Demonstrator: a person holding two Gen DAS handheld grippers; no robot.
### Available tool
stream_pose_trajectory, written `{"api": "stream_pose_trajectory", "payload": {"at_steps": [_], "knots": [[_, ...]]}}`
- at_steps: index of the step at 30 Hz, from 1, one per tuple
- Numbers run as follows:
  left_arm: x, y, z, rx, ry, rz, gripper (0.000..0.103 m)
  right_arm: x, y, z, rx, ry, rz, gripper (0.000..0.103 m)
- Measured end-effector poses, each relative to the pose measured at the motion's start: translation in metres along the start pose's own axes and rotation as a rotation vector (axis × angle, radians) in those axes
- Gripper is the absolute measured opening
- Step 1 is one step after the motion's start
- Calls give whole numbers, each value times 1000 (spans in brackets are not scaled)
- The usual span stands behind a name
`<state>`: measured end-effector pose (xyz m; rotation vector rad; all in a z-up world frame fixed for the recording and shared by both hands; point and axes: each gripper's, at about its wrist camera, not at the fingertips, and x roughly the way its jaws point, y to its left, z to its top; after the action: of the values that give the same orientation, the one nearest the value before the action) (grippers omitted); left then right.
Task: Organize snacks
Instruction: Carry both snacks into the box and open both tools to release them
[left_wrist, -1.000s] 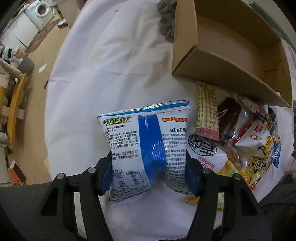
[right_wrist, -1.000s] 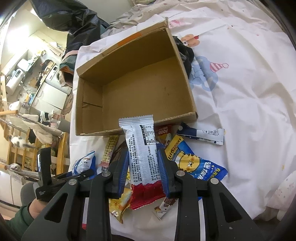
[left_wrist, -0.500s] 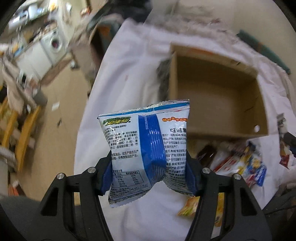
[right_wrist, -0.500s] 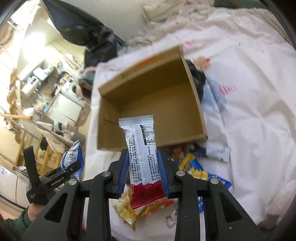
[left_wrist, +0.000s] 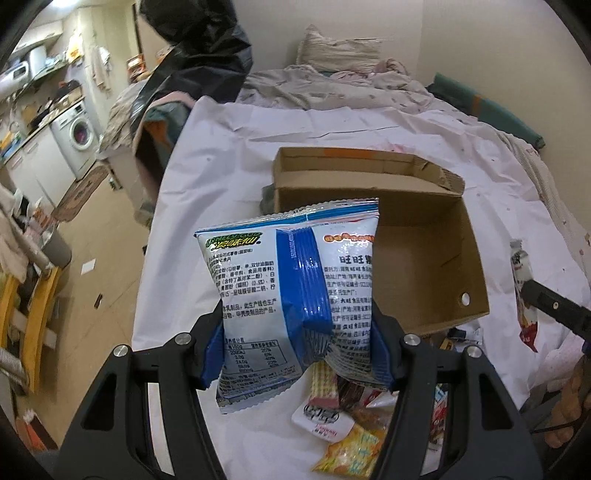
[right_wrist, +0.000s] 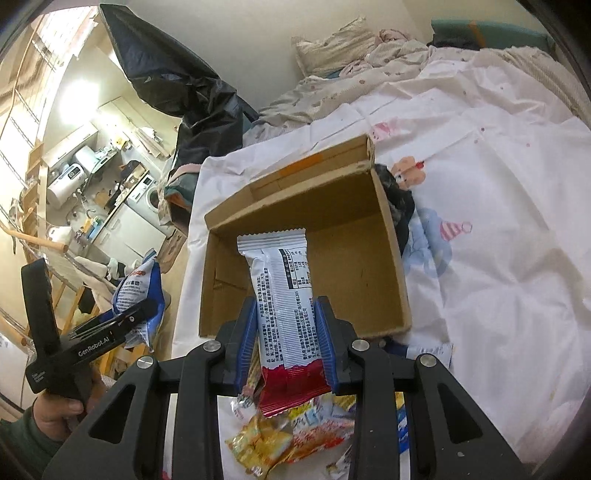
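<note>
Jaws of the left gripper (left_wrist: 297, 350) are clamping a blue-and-white snack bag (left_wrist: 291, 295), holding it up in front of the open cardboard box (left_wrist: 424, 236) on the white sheet (left_wrist: 229, 155). Those of the right gripper (right_wrist: 286, 339) are pinching a white-and-red wrapped bar (right_wrist: 282, 295) upright before the same box, while loose snack packets (right_wrist: 280, 435) are lying heaped on the sheet below.

Rumpled bed (left_wrist: 369, 110), washing machine (left_wrist: 79, 133), tan floor (left_wrist: 107, 229)
</note>
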<state>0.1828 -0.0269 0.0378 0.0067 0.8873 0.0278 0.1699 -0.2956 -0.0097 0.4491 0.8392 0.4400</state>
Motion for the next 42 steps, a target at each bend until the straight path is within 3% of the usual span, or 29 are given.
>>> {"api": "stream_pose_trajectory", "payload": {"at_steps": [16, 22, 31, 42], "knots": [[51, -17, 34, 49, -5, -49, 60, 43, -10, 35, 4, 6, -45, 33], [77, -20, 28, 65, 18, -85, 60, 71, -10, 47, -33, 29, -81, 33], [111, -19, 18, 62, 47, -66, 60, 99, -18, 43, 21, 84, -99, 33], [118, -18, 14, 32, 61, -89, 61, 114, -18, 38, 17, 115, -127, 33]]}}
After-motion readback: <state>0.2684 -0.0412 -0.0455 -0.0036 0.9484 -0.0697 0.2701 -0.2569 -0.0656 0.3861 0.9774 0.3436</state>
